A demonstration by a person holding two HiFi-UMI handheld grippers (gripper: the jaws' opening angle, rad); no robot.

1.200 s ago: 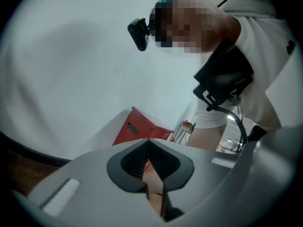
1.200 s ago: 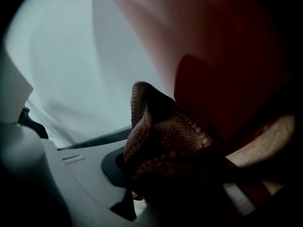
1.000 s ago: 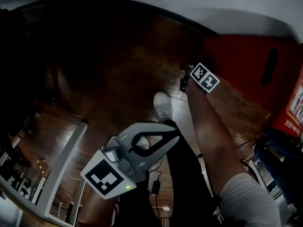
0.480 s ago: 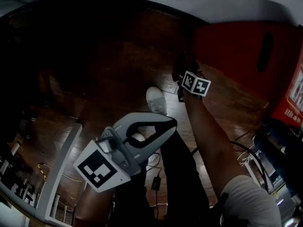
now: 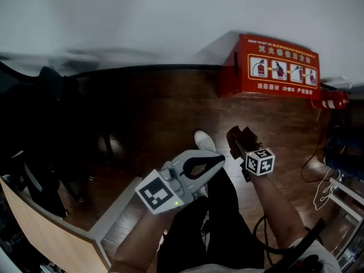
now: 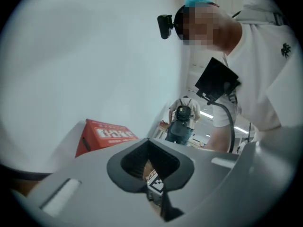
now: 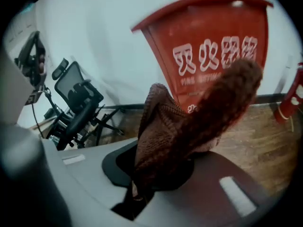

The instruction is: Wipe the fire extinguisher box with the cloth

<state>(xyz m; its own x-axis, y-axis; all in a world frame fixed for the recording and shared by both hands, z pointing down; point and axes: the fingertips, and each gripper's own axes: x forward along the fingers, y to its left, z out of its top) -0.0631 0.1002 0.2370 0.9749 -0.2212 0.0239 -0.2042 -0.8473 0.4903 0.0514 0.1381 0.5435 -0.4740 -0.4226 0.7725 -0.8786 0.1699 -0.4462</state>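
Cloth, brown and knitted, is clamped between the fingers of the right gripper and stands up out of them, the fingers closed onto it. The left gripper has its fingers pressed together with nothing between them. The red box stands on the floor against the wall, ahead of both pairs of fingers and well apart from them; nothing touches it. A white shoe lies just beyond the left fingers. Half a second before, the head view looked more down and only a part of the box showed at the right edge. Now its whole top with the picture strip shows, and the cloth is plainly seen.
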